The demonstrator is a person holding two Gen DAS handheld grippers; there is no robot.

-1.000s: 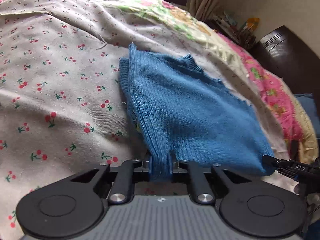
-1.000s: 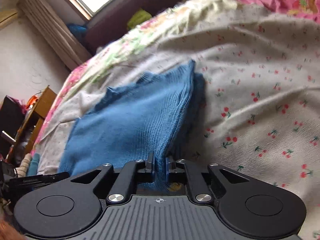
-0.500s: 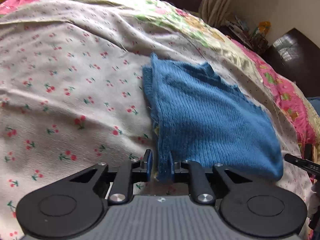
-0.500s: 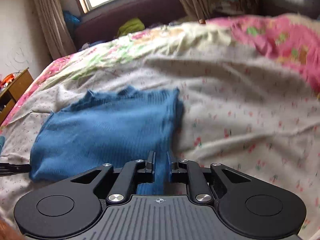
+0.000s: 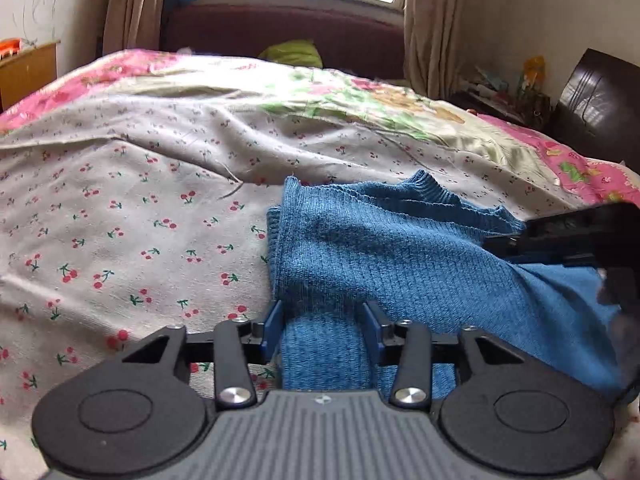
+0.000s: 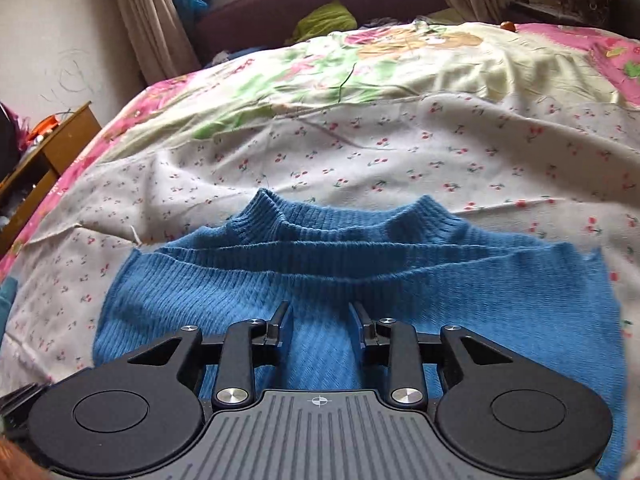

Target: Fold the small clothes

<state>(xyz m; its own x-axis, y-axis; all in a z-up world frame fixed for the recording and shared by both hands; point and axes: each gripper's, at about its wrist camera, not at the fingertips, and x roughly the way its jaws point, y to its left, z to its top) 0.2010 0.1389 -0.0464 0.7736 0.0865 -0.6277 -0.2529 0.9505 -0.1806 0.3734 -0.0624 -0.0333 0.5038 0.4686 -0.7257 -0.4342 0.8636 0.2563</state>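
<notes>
On the cherry-print sheet (image 5: 120, 216), a blue knit sweater (image 5: 380, 264) is lying folded, its ribbed collar (image 6: 344, 220) pointing toward the far side of the bed. At the left, the left gripper (image 5: 322, 326) is sitting with its jaws spread apart over the sweater's left folded edge — knit fabric is showing in the gap between the blue fingertips (image 5: 273, 322), but nothing is being pinched. Further right in the left wrist view, the dark body of the other tool is reaching in over the garment's right part. Seen from its own camera, the right gripper (image 6: 318, 322) is likewise standing open, its fingers straddling the sweater's near middle and resting low against the cloth. Behind the sheet, a floral quilt (image 6: 400, 64) is covering the bed, and a lime-green cloth (image 5: 292, 53) is lying by the dark headboard.
</notes>
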